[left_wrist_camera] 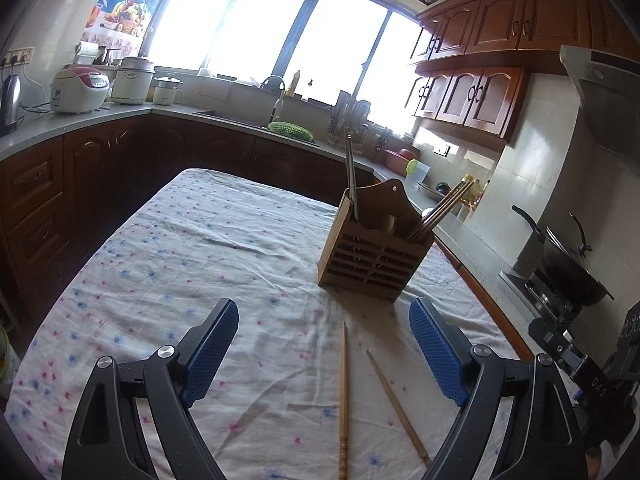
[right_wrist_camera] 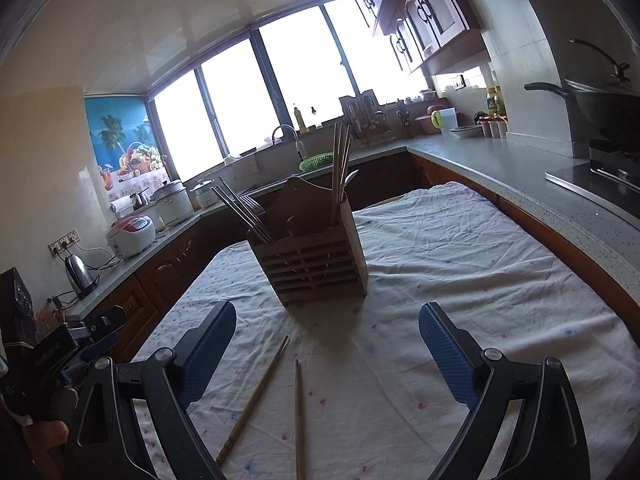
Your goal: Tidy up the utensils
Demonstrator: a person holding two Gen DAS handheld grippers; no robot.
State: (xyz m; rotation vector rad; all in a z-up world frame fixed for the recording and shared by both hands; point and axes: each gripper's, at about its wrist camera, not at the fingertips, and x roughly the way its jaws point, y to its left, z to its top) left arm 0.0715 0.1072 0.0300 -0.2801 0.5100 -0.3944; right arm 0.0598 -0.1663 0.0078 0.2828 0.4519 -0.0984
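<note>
A rice cooker (left_wrist_camera: 79, 89) and kettle (left_wrist_camera: 9, 100) stand on the counter (left_wrist_camera: 60, 124).

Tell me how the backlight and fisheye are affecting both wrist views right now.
Left wrist view: windows blown out, utensil holder face shaded, loose chopsticks sharp. Right wrist view: the same glare, holder dark with its shadow on the tablecloth; counter edges bow, corners vignette black.

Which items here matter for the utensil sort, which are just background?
Job:
- two loose wooden chopsticks on the tablecloth
- wooden utensil holder
- left gripper and right gripper, both open

Background:
- rice cooker
- kettle
- wok
- green basket
</note>
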